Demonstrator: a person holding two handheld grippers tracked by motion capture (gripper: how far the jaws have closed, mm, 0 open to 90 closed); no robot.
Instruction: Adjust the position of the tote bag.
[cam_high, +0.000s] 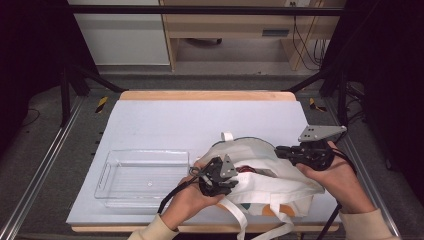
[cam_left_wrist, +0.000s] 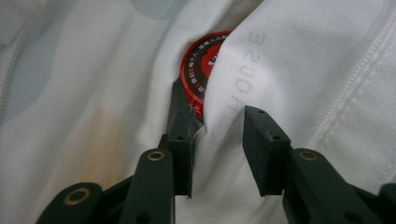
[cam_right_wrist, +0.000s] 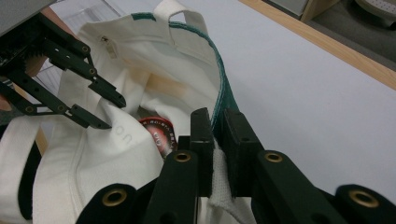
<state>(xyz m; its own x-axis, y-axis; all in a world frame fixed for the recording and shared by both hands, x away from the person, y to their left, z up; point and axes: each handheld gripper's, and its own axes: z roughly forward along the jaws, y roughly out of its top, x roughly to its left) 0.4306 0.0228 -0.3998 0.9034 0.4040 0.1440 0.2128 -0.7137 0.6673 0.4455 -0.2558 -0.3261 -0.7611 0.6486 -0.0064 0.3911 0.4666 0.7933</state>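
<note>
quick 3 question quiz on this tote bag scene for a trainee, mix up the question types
1. True or false: the right hand-held gripper is clamped on the green-trimmed rim of the white cloth tote bag.
2. What lies inside the bag? A) a round red tin with a black label B) a yellow sponge C) a steel spoon
3. Fill in: the clear plastic tray sits on the table to the ___ of the bag in the high view.

Key:
1. True; its jaws pinch the rim.
2. A; the left hand-held gripper reaches toward it, with a fold of cloth between its jaws, not yet pressed.
3. Left.
</note>
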